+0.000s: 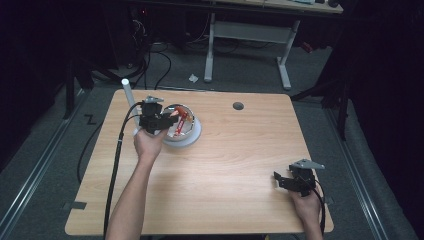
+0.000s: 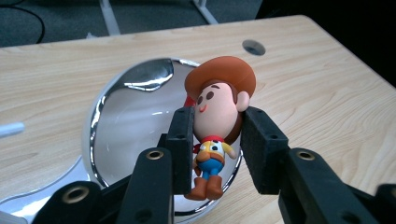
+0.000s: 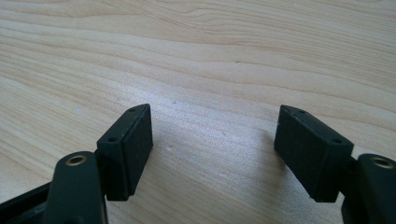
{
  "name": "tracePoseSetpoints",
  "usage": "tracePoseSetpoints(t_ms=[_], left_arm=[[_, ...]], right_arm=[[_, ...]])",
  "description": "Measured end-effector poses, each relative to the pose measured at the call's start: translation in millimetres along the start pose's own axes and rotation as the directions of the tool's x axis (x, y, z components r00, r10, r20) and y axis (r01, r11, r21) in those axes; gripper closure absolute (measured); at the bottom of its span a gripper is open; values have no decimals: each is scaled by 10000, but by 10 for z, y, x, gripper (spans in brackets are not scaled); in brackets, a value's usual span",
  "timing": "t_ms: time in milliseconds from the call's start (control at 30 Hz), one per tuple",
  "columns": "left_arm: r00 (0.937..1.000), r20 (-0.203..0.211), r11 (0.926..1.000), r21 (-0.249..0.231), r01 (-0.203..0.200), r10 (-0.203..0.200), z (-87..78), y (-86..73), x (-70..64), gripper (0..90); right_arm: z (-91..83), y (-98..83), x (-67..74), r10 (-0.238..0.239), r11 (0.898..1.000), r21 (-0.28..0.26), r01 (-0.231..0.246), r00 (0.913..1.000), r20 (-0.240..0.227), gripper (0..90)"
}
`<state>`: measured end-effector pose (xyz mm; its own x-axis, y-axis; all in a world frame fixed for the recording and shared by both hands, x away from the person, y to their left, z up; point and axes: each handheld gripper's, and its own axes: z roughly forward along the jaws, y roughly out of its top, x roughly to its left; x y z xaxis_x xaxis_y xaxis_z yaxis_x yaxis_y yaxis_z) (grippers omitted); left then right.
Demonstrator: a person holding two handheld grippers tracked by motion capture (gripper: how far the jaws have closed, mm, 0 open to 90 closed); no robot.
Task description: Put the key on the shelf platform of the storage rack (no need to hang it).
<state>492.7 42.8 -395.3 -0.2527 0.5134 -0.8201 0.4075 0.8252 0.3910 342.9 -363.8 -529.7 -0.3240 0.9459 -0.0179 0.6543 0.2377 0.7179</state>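
A small cowboy figurine (image 2: 217,126) with a brown hat, yellow shirt and blue trousers hangs between the pads of my left gripper (image 2: 217,149), which is shut on its head. It is held over a shiny metal bowl (image 2: 121,116). In the high view the left gripper (image 1: 167,120) sits at the left rim of that bowl (image 1: 192,135), the figurine (image 1: 182,119) showing as a red spot over it. My right gripper (image 3: 212,154) stands open with bare wood between its jaws; in the high view it (image 1: 282,181) rests near the table's front right corner.
The bowl stands on a white round base (image 1: 196,139) at the back left of the wooden table (image 1: 225,165). A white tube (image 1: 128,92) stands upright behind the left gripper. A round cable hole (image 1: 238,106) lies at the back centre. A black cable (image 1: 116,165) trails from the left gripper.
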Motion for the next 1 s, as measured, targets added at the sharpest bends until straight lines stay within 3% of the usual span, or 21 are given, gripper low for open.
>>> tracePoseSetpoints(t_ms=[167,400,467,567,800,867,1000], left_arm=[[9998,-123,9999,43,-147,148,118,-87,38,658],[9967,-699,9991,-54,-417,412,287,-198,113,656],[9960,-699,9984,-38,-557,553,310,-214,127,656],[9945,-916,9986,-80,-517,508,356,-228,146,654],[9845,-1396,9928,-403,-1131,1065,479,-316,221,654],[9795,-1550,9903,-307,-1352,1289,506,-335,259,653],[9763,-1610,9886,-165,-1494,1449,516,-342,284,648]], right_arm=[[0,0,0,-1,10000,-1,1,10000,-2,280],[-1,0,1,-4,10000,6,4,10000,11,280],[0,0,0,-2,10000,7,2,10000,8,280],[-1,-2,1,-20,10000,1,20,10000,6,280],[-2,-2,0,2,10000,8,-2,10000,-9,280],[-2,-2,0,5,10000,6,-5,10000,-10,280],[-2,-2,0,4,10000,7,-4,10000,-11,280]])
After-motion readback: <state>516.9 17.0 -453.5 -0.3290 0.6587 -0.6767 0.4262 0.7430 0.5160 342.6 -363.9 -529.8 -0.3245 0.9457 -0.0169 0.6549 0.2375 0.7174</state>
